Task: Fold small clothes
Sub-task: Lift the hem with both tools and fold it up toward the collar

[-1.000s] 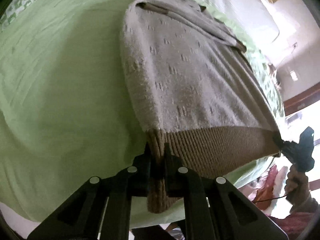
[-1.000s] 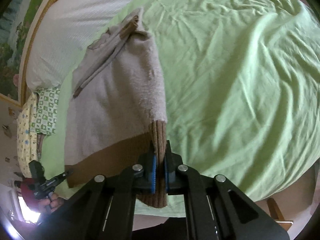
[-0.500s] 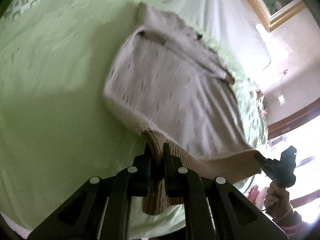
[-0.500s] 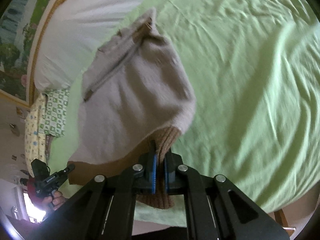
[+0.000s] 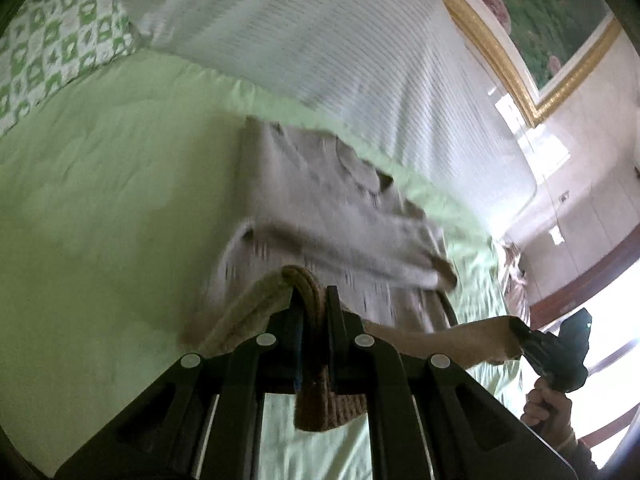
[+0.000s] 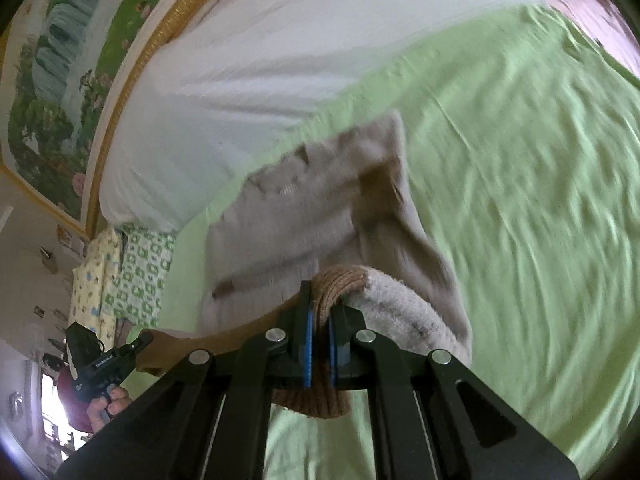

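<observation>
Two wrist fisheyes, each close behind its gripper, angled down, sharing sweater and green bed

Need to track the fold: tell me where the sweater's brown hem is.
The brown hem is off the green sheet, pinched at one corner in the left claw and at the other in the right claw.

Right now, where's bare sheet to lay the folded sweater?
Bare green sheet lies between the sweater and the checked pillow; a wider bare stretch flanks the sweater's other side. Crowded along the white bedding.
</observation>
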`<state>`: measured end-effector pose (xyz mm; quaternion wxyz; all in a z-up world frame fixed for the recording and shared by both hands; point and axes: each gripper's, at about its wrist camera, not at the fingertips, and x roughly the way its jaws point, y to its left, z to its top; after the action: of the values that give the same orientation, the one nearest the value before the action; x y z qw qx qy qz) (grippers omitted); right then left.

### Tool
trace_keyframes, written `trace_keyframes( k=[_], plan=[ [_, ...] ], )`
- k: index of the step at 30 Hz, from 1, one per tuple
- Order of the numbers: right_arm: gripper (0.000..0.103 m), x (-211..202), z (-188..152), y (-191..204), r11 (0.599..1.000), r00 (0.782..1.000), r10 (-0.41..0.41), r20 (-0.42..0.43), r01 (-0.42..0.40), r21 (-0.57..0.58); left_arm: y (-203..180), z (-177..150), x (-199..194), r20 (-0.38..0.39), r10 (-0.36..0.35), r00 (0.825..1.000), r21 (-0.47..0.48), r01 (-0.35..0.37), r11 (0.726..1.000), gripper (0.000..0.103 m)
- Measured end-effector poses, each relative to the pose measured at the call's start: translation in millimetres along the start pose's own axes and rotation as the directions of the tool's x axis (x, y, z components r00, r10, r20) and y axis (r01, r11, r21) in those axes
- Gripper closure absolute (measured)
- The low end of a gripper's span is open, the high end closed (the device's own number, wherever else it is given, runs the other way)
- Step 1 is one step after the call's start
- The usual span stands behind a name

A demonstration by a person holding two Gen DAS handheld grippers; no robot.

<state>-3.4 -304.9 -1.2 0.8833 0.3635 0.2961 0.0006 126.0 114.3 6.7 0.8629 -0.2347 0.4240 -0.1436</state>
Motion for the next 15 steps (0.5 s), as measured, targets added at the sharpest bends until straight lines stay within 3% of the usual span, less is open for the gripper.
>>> trace_keyframes(
  k=[8,15],
  plan=[
    [0.096,46.9,67.9,2.2,1.0,0.999,0.009,0.035,-0.01,0.008,-7.6,70.1,60.1,0.023,0.011,1.0,-0.019,-0.01,1.0,0.096],
    [0.096,99.5,123.7,-12.7,0.999,0.999,-0.023,0.037,0.022,0.032,-4.7,128.5,135.0,0.0,0.035,0.999,-0.026,-0.035,0.999,0.096]
  ],
)
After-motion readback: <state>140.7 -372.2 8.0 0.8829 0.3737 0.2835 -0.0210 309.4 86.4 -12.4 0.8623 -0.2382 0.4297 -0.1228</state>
